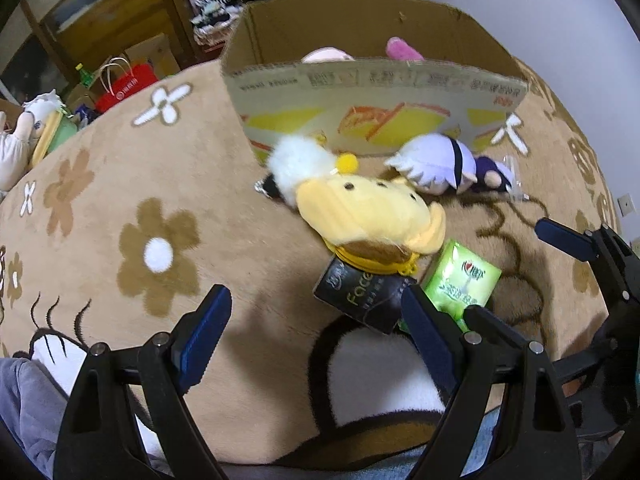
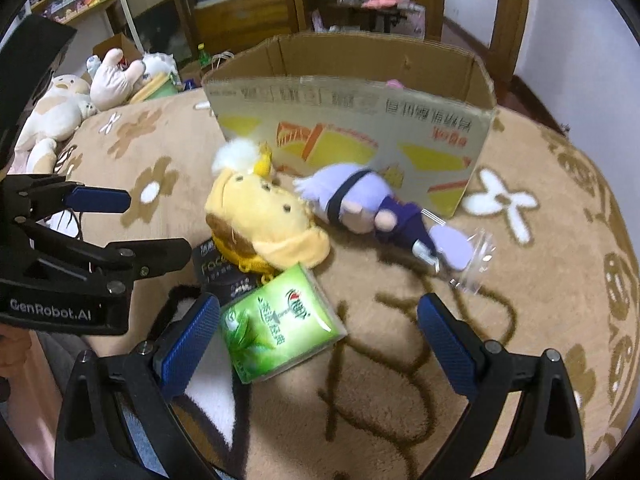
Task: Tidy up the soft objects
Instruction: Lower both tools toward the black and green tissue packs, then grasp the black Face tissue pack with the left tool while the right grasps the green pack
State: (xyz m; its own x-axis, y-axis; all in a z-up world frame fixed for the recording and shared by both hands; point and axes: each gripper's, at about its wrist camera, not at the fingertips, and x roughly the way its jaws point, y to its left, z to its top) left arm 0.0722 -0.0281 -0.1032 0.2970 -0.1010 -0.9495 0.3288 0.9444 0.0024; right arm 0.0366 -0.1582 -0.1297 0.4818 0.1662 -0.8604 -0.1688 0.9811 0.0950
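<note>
On the flowered tan blanket [image 1: 120, 184] a yellow plush [image 1: 368, 212] [image 2: 264, 224] lies with a white fluffy toy [image 1: 296, 164] behind it. Beside them is a purple-haired doll [image 1: 440, 168] [image 2: 352, 196]. All sit in front of an open cardboard box [image 1: 360, 84] [image 2: 352, 96] that holds pink plush toys [image 1: 402, 50]. My left gripper [image 1: 316, 320] [image 2: 158, 224] is open over the blanket, a black tissue pack [image 1: 352, 300] [image 2: 216, 268] just ahead of its right finger. My right gripper [image 2: 320, 328] is open around a green tissue pack [image 2: 276, 320] [image 1: 464, 280], which lies by its left pad.
Large plush toys [image 2: 60, 108] are piled past the blanket's left edge. A red paper bag [image 1: 128, 84] stands on the floor behind. A clear plastic bag [image 2: 476, 260] lies by the doll's feet. Grey clothing [image 1: 24, 400] shows at the bottom left.
</note>
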